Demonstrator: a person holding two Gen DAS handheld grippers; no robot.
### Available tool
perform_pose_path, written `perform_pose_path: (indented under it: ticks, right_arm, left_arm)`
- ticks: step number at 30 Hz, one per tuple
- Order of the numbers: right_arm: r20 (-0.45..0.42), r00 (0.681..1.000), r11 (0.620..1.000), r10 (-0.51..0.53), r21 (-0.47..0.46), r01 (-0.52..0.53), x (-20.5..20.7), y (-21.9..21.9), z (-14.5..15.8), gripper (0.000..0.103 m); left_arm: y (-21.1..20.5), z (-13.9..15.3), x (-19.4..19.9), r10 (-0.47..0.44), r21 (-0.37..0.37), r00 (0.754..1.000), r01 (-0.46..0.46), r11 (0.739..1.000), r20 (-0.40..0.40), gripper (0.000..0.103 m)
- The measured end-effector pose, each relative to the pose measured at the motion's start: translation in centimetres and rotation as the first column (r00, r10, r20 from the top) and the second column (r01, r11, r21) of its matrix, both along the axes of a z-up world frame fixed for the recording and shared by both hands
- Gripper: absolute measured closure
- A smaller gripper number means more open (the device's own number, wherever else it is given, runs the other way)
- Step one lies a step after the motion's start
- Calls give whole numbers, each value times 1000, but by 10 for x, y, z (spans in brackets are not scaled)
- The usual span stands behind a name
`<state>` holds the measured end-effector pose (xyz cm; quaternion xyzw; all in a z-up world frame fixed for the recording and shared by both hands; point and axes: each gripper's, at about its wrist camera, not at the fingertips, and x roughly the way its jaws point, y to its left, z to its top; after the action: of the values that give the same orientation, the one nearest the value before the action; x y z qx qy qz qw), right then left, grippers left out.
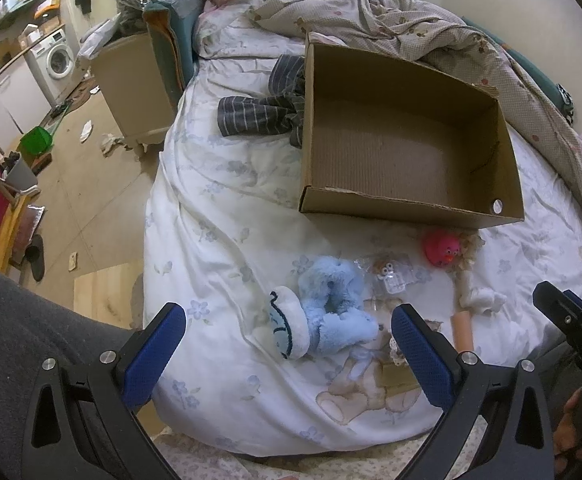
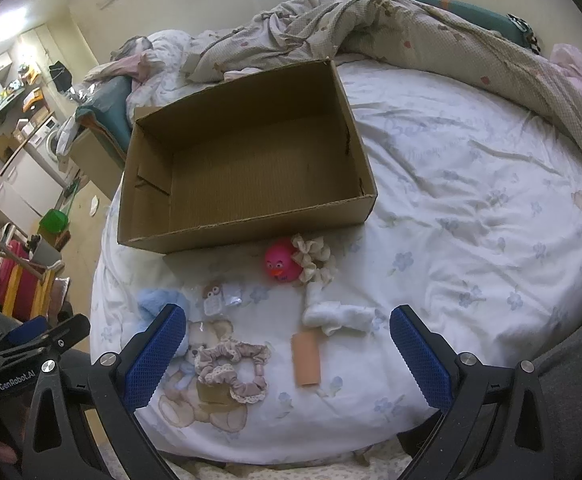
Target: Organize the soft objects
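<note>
An empty cardboard box (image 1: 403, 200) (image 2: 247, 230) lies open on the bed. In front of it lie a blue plush toy (image 1: 331, 308) (image 2: 157, 300), a pink round toy (image 1: 441, 249) (image 2: 281, 262), a cream scrunchie (image 2: 313, 258), a white sock (image 2: 337, 316) (image 1: 481, 300), a peach tube (image 2: 306, 360) (image 1: 463, 330), a mauve scrunchie (image 2: 231, 364) and a small clear packet (image 2: 215, 298) (image 1: 389, 276). My left gripper (image 1: 289, 320) is open just short of the blue plush. My right gripper (image 2: 287, 322) is open above the tube and sock, holding nothing.
A striped grey garment (image 1: 267, 110) lies left of the box. A rumpled quilt (image 2: 411, 28) is heaped along the far side of the bed. The bed's left edge drops to a floor with a cabinet (image 1: 135, 84) and a green dustpan (image 1: 37, 140).
</note>
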<state>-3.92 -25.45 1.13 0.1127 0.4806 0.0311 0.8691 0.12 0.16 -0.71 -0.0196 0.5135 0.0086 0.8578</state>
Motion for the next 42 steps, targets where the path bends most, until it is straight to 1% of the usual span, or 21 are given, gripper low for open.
perform_pose_path:
  ticks: [27,42]
  right_arm:
    - [-7,1000,1000,0,6,0,1,1,-1,0]
    - [-15,1000,1000,6,14,-6,0,3,-2,0]
  left_arm:
    - [-2,0,0,-2,-4,1000,2,1000,-3,0]
    - [2,-3,0,3,7,1000,-3,1000,-12,0]
